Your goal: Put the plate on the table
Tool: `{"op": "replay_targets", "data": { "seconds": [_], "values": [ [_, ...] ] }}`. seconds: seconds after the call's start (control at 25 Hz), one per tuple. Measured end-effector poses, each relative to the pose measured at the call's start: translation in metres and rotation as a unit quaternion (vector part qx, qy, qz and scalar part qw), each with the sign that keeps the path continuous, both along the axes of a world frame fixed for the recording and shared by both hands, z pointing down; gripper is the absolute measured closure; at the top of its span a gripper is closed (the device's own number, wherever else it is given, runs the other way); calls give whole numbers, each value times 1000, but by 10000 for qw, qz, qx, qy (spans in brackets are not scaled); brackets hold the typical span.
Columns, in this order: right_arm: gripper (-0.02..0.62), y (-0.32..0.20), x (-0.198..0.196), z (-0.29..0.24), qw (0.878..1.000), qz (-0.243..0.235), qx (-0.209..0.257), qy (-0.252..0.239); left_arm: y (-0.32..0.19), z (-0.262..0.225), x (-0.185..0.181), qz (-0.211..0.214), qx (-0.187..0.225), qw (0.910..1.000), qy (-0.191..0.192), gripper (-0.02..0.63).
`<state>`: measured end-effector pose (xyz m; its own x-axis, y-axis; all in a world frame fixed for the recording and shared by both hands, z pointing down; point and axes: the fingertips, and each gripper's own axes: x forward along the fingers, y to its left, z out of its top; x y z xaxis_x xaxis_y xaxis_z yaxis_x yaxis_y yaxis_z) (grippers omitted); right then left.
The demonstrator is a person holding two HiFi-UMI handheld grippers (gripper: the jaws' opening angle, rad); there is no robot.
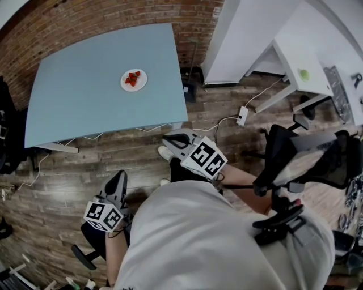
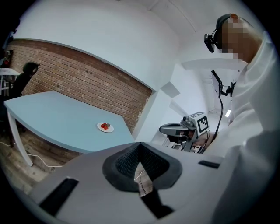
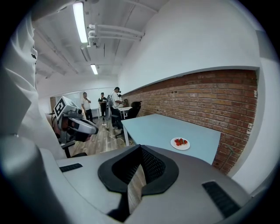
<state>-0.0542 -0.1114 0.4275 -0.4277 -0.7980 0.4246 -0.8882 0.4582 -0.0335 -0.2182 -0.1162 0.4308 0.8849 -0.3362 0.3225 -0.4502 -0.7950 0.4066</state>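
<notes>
Fingers (image 2: 124, 164) of the left gripper (image 1: 118, 177) and right gripper (image 1: 172, 140) sit together, empty. With the plate (image 1: 134, 80) resting on the table (image 1: 74, 102), the task looks done; nothing more seems needed.

What I see around
Brick wall (image 1: 113, 17), power strip (image 1: 242, 115) on wood floor (image 1: 57, 181), black office chair (image 1: 306, 153) near a white desk (image 1: 300, 62).

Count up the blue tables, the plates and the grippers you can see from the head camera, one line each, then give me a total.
Blue table: 1
Plate: 1
Grippers: 2, the left gripper and the right gripper
Total: 4
</notes>
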Motion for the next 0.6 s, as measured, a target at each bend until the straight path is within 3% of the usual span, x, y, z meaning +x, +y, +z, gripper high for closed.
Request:
{"op": "replay_targets", "data": {
  "seconds": [0.6],
  "values": [
    [591,10,-15,-3,9997,-218,55,-49,8,9,-2,-12,2,9999,-102,606]
  ]
}}
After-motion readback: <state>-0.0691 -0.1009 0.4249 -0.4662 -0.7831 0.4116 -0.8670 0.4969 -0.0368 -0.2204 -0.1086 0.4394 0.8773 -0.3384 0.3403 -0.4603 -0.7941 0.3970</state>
